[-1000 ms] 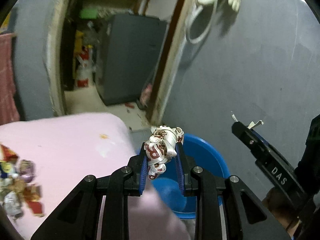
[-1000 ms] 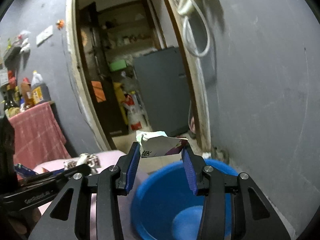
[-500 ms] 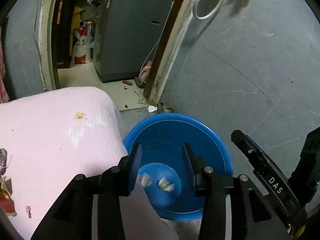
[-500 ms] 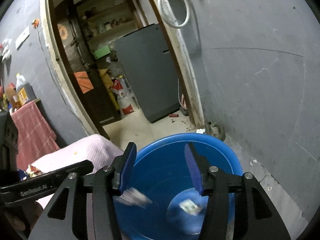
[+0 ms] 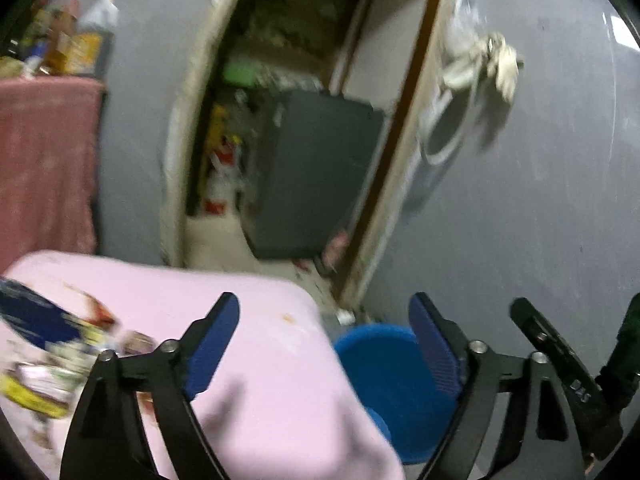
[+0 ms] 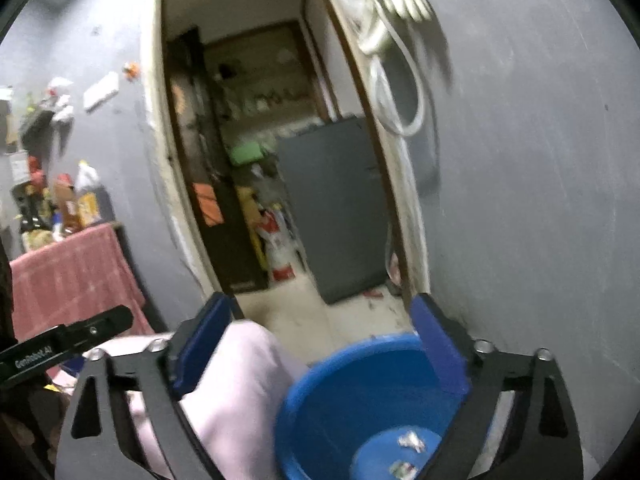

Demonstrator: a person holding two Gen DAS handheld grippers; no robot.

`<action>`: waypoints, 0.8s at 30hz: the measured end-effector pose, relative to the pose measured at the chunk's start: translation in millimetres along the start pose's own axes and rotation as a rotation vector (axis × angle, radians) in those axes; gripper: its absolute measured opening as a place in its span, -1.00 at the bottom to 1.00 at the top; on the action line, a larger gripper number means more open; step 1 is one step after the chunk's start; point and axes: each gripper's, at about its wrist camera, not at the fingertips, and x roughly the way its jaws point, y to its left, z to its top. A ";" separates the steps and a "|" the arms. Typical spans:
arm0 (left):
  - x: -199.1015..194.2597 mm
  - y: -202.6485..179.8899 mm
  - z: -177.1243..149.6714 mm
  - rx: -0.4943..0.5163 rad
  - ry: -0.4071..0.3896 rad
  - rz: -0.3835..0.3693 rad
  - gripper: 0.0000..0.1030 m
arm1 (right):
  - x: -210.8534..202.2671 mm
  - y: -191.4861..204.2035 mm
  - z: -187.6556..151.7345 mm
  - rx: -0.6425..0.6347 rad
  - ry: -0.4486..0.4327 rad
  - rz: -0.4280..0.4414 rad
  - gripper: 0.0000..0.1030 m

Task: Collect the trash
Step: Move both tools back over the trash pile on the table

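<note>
A blue plastic basin (image 6: 360, 392) stands on the floor beside a pink-covered surface (image 5: 256, 360); two crumpled wrappers (image 6: 410, 440) lie on its bottom. My right gripper (image 6: 320, 316) hangs above the basin's near rim, its jaws opening wide with nothing between them. My left gripper (image 5: 322, 312) is over the pink surface's corner, jaws opening and empty; the basin (image 5: 384, 364) shows between its fingers. A blurred heap of coloured wrappers (image 5: 44, 356) lies on the pink surface at the left. The other gripper's black finger (image 5: 560, 364) reaches in at the right edge.
A grey wall (image 5: 540, 200) rises right behind the basin. An open doorway (image 6: 260, 160) leads to a cluttered room with a grey cabinet (image 6: 336, 208). A white hose and glove (image 6: 396, 20) hang on the wall. A red cloth (image 6: 68, 276) drapes a stand with bottles.
Both grippers let go of their wrappers, which dropped into the basin, and opened wide. The left gripper swung up and left toward the pink surface; the right one tilted up.
</note>
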 end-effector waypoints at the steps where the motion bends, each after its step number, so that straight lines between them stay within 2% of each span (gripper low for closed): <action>1: -11.8 7.5 3.5 -0.002 -0.031 0.016 0.78 | -5.3 9.2 3.0 -0.011 -0.025 0.019 1.00; 3: -36.3 19.2 7.3 -0.006 -0.084 0.050 0.92 | -11.5 25.8 8.4 -0.033 -0.058 0.056 1.00; 12: -119.3 61.1 3.1 0.040 -0.212 0.208 0.96 | -34.0 111.7 14.9 -0.156 -0.153 0.224 1.00; 18: -148.2 104.5 -15.6 0.036 -0.203 0.319 0.96 | -33.2 154.9 0.1 -0.223 -0.156 0.307 1.00; 24: -149.2 148.3 -39.5 -0.015 -0.120 0.375 0.96 | -8.7 183.9 -27.5 -0.293 -0.046 0.337 1.00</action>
